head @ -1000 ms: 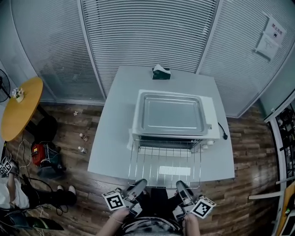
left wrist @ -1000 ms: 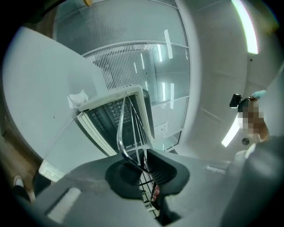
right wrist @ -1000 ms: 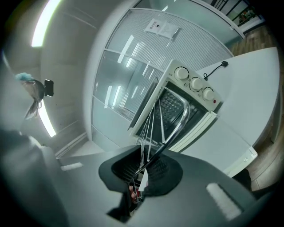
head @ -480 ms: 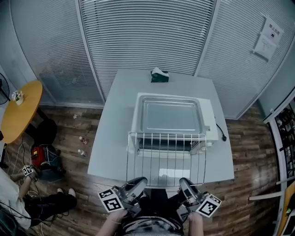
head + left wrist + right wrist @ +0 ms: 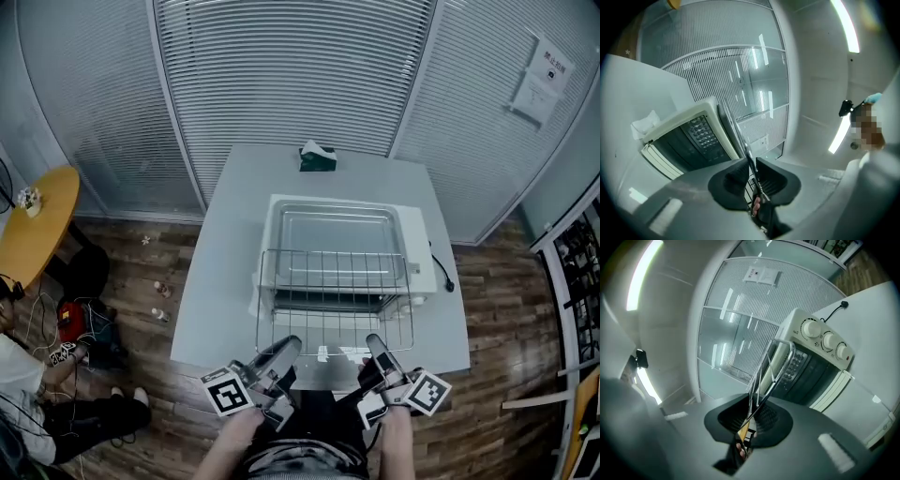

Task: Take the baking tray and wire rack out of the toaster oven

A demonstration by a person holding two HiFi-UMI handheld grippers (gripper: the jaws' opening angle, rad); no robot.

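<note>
1. Wire rack [image 5: 334,298] is out of the toaster oven [image 5: 420,253] and held in the air in front of its mouth. The far edge overlaps the oven's upper front, partly hiding the opening in the head view.
2. Left claw [image 5: 284,351] is clenched on the rack's near edge wire, right claw [image 5: 377,349] clenched on the same edge further right.
3. Baking tray [image 5: 337,232] lies flat on top of the oven.
4. Oven stands on a pale bench [image 5: 220,281], door dropped open below the rack.
5. Green tissue box [image 5: 318,157] is behind the oven, black power cord [image 5: 444,279] just to its right.
6. Off the bench, left of the oven: yellow round table [image 5: 33,230], person sitting on the floor [image 5: 37,403].
7. Paper notices [image 5: 542,80] are on the wall behind and right of the oven, print too small to read.
8. Three knobs [image 5: 827,339] on the oven front, markings unreadable.
</note>
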